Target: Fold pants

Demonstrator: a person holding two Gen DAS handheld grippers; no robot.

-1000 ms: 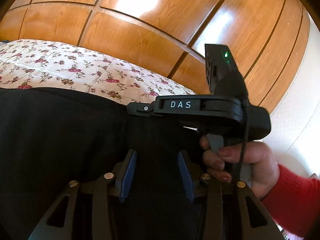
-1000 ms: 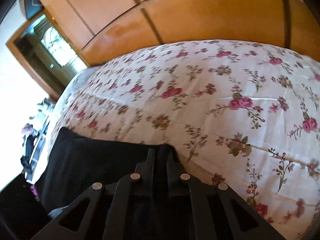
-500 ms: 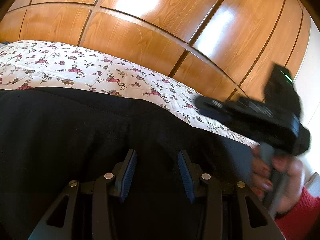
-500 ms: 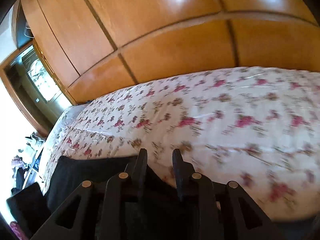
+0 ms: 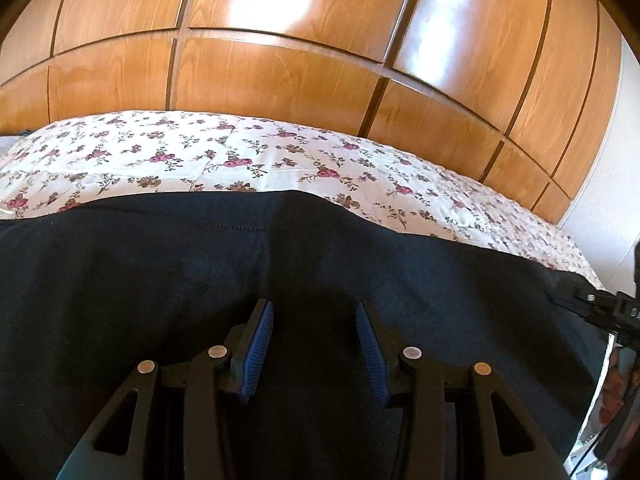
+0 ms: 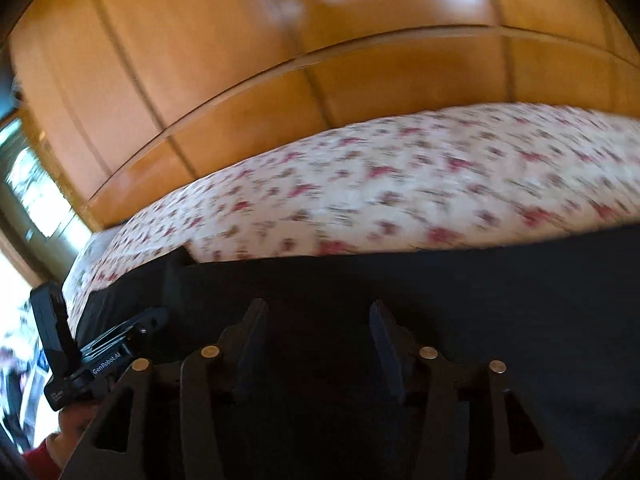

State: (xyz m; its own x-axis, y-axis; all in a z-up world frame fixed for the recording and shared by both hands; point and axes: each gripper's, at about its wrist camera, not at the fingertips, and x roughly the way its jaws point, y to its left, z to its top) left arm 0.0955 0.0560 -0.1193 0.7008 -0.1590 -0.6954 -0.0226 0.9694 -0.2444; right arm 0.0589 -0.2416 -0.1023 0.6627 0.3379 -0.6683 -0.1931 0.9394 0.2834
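- Pants (image 5: 160,280) lie spread along the bed's (image 5: 248,152) near edge.
- Left gripper (image 5: 316,344): fingers half apart over the cloth, gripping nothing.
- Right gripper (image 6: 318,346): fingers have just been opening, pants below, nothing between them.

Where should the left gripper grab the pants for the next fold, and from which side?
Probably the far hem of the pants, where it lies straight against the floral bedspread. It is a free, exposed edge; the cloth under the open left gripper is flat, offering nothing to pinch. Come from above, fingers astride the edge.
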